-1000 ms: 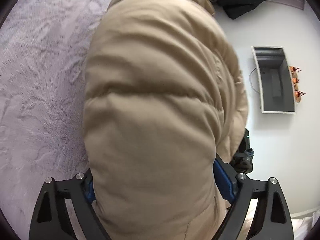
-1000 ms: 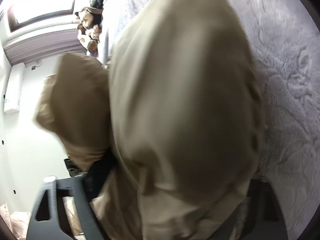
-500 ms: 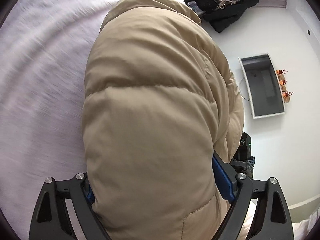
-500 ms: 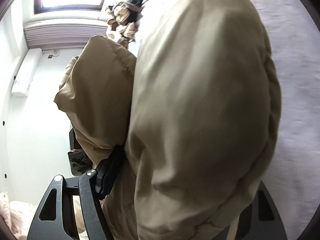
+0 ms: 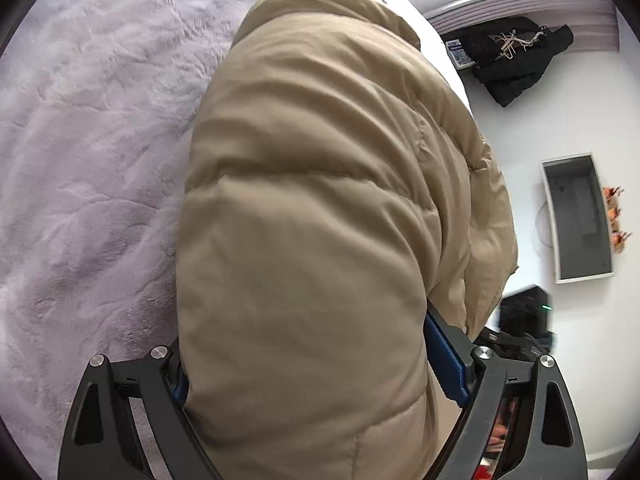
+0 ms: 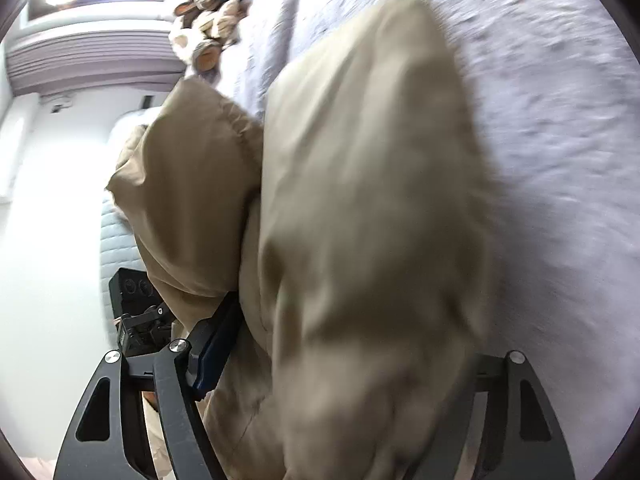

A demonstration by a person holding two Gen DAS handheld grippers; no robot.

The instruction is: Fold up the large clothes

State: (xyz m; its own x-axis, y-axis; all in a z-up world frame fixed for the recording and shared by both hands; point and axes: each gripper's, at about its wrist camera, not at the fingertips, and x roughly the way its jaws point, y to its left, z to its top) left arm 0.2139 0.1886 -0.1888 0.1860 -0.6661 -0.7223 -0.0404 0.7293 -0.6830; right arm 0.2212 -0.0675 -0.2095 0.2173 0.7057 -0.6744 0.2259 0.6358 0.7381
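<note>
A bulky beige puffer jacket (image 5: 320,200) fills the left wrist view, bunched into a thick roll above the lilac bed cover (image 5: 80,160). My left gripper (image 5: 316,376) is shut on it, and its blue pads (image 5: 444,360) press into both sides of the padding. In the right wrist view the same jacket (image 6: 360,200) is motion-blurred, with a loose fold (image 6: 188,192) hanging to the left. My right gripper (image 6: 344,360) has the jacket between its jaws, which are opening; the left pad (image 6: 216,344) still touches the cloth. The right finger is hidden behind fabric.
The fluffy lilac cover (image 6: 560,160) spreads to the right. A heap of plush toys (image 6: 208,20) sits at its far end. On the white floor lie a black garment with hangers (image 5: 516,60), a grey open box (image 5: 576,216) and a black device (image 5: 524,316).
Both grippers have carried the jacket sideways over the bed. The plush toys, the window and the black garment have shifted in view. The right view has become more blurred.
</note>
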